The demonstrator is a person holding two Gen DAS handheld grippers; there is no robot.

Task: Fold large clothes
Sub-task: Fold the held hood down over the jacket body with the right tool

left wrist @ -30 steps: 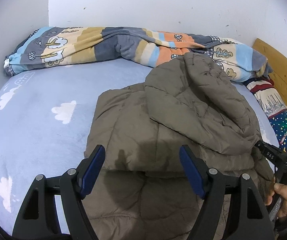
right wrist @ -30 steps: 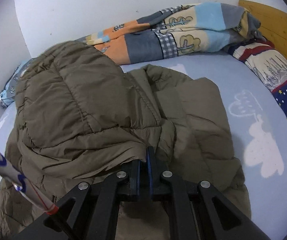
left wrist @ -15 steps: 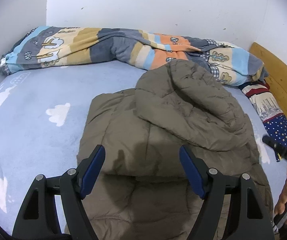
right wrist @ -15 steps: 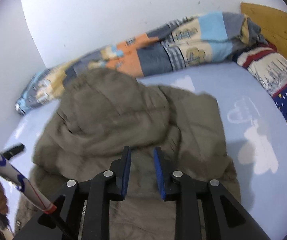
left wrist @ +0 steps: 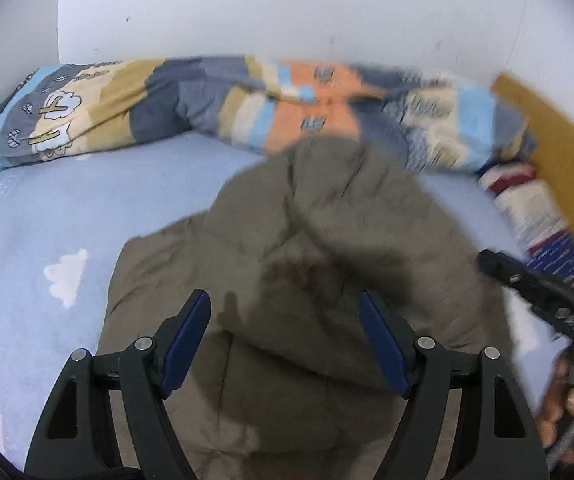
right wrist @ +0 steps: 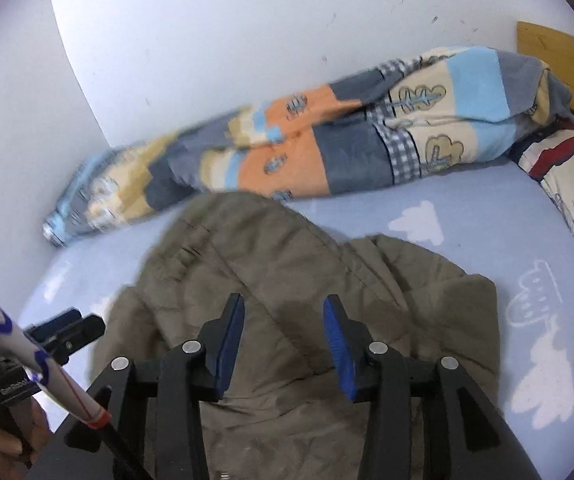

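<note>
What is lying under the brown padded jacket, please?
The jacket lies on a light blue bed sheet with white clouds, which shows around it. The sheet directly beneath is covered, so anything there is hidden. Both tongs are open above it.

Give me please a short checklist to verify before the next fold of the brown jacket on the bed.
1. Left tool open and empty: ok.
2. Right tool open, nothing held: ok.
3. Jacket lies on the sheet, one part folded over its body: ok.
4. Jacket edges even and flat: not ok, the folded part looks bunched.
5. Patchwork quilt apart from the jacket: cannot tell, the far edge comes close to it.
6. Sharp view from left wrist: not ok, blurred.
</note>
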